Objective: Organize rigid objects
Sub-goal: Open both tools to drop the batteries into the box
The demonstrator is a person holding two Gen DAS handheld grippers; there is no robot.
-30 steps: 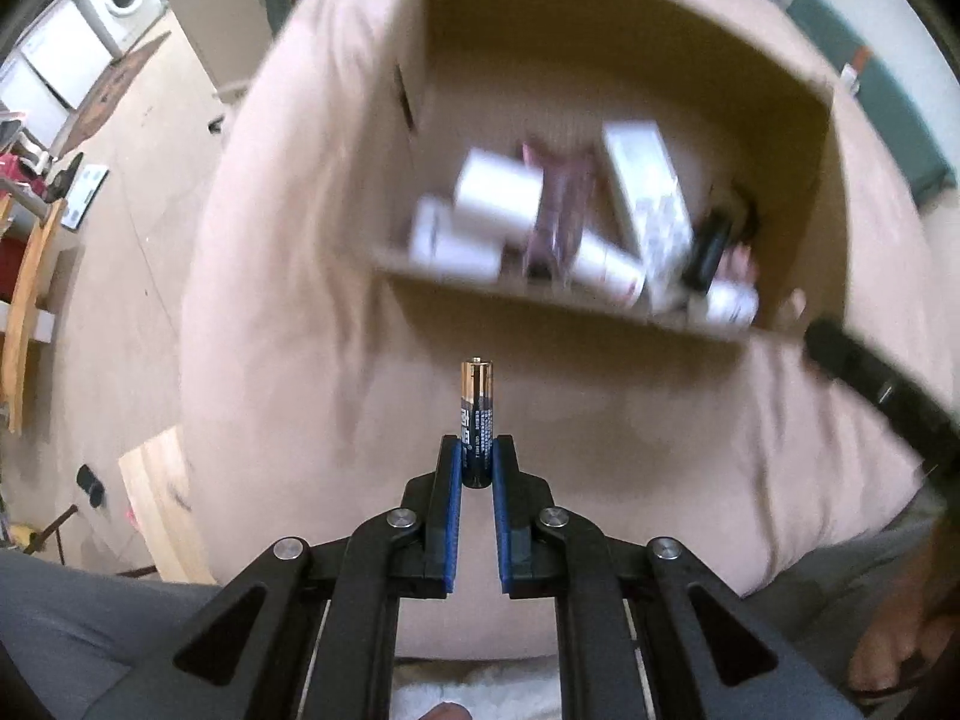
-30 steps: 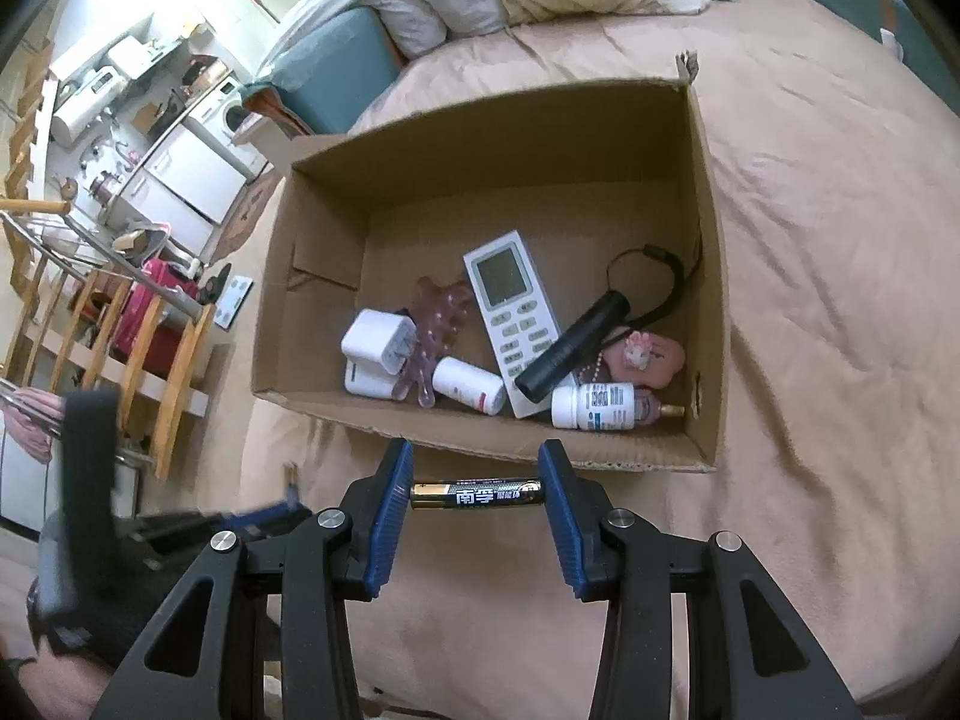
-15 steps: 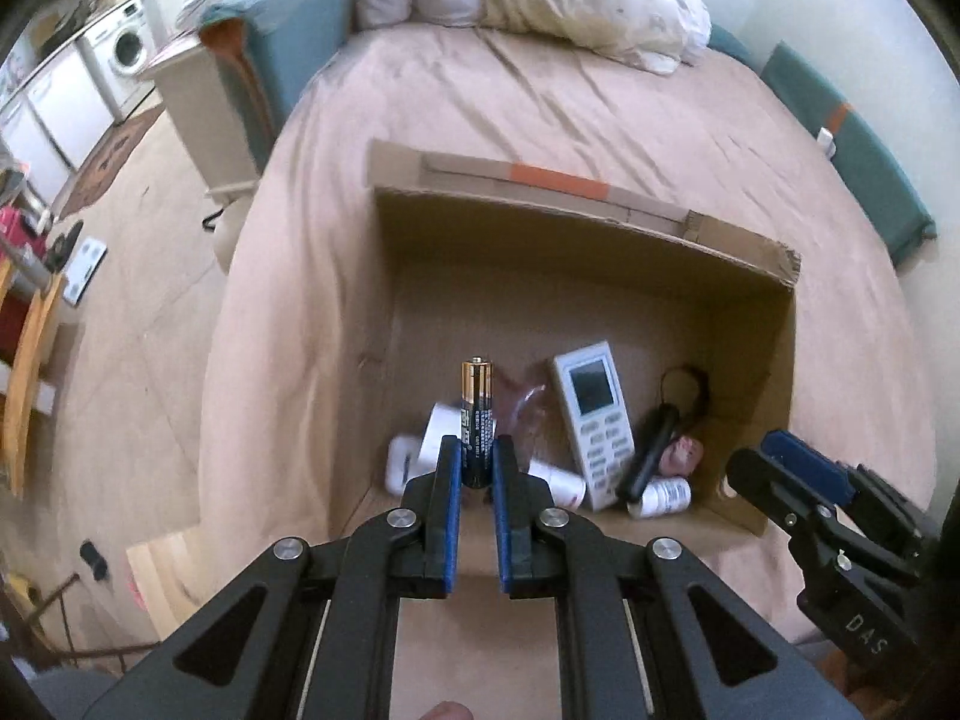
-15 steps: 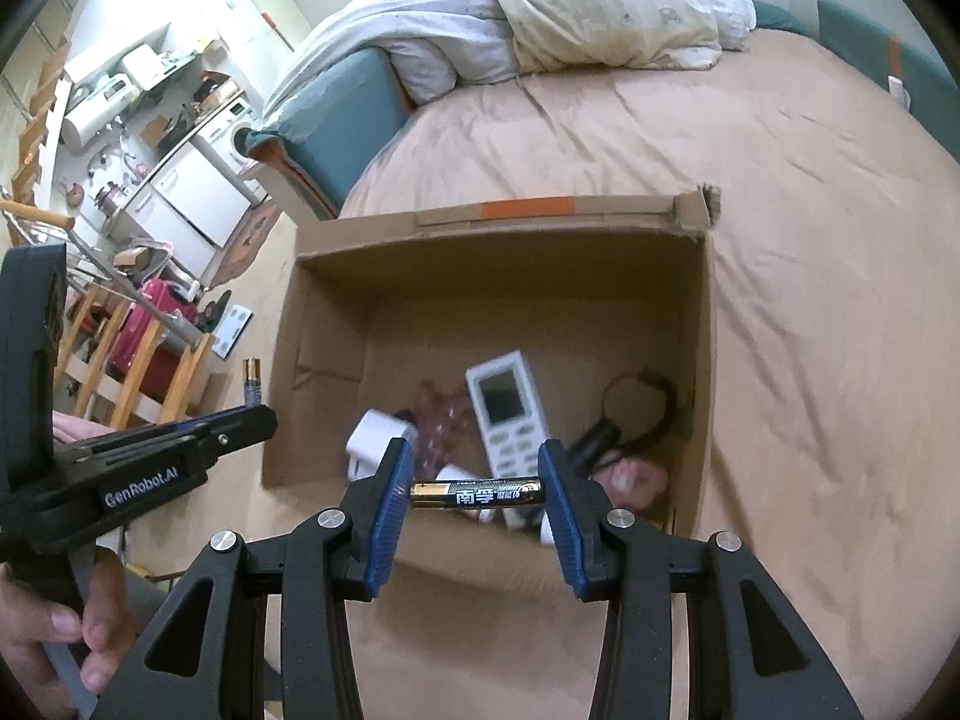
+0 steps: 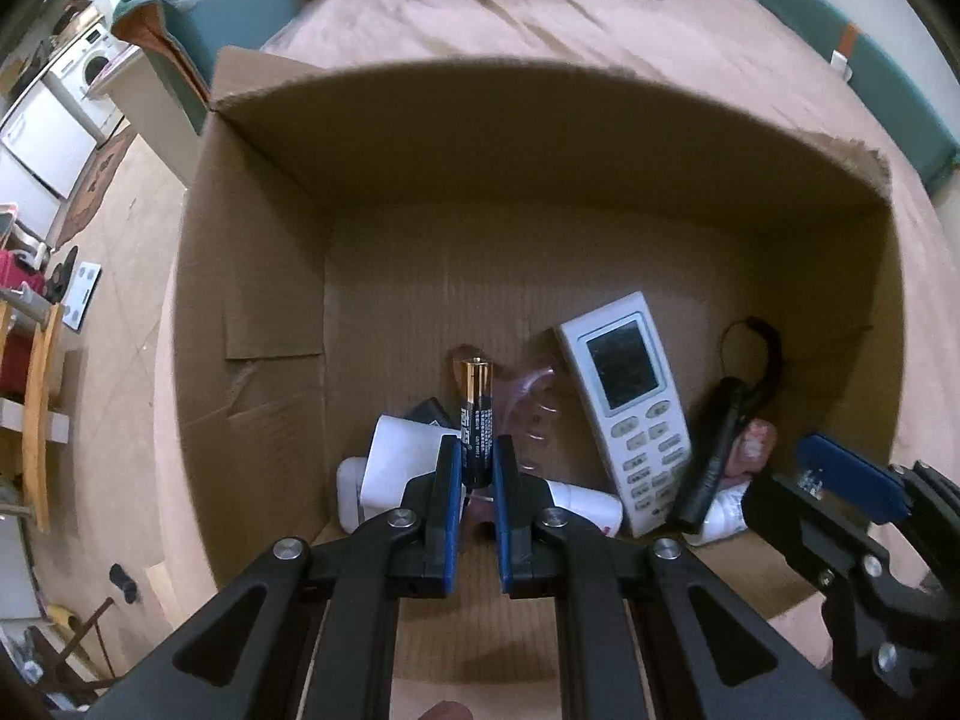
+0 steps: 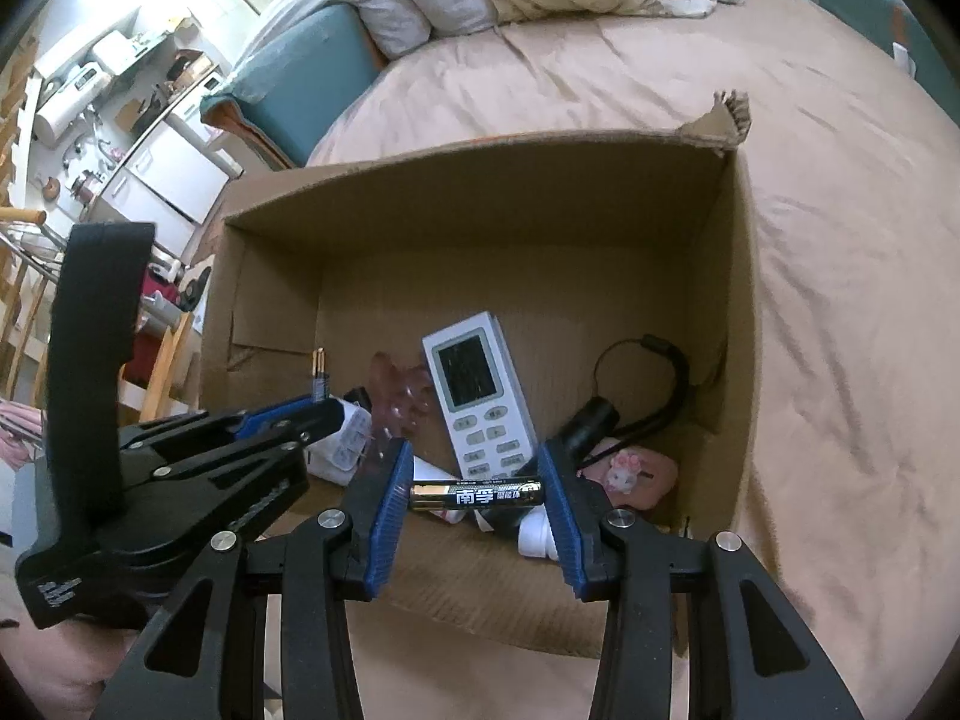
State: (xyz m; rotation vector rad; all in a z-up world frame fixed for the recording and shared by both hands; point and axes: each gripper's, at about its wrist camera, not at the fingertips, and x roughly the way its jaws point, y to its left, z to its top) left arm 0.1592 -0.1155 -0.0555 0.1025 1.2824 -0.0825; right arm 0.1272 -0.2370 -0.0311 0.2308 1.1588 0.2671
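Observation:
My left gripper (image 5: 477,462) is shut on a black and gold battery (image 5: 476,420) that stands upright between its blue pads, held over the near left part of an open cardboard box (image 5: 540,120). My right gripper (image 6: 477,495) is shut on a second battery (image 6: 477,495) held crosswise, end to end between its pads, just over the box's near wall (image 6: 480,588). Each gripper shows in the other's view: the left one (image 6: 312,414) and the right one (image 5: 840,480).
Inside the box lie a white remote (image 5: 630,408), a black flashlight with a strap (image 5: 714,450), white chargers (image 5: 390,456), a white bottle (image 5: 582,504), a pink clear piece (image 6: 402,396) and a pink toy (image 6: 630,471). The box sits on a tan bed (image 6: 840,240); bedding is piled at the far end.
Both grippers have moved forward and down over the box, each still holding its battery. The box now fills both views.

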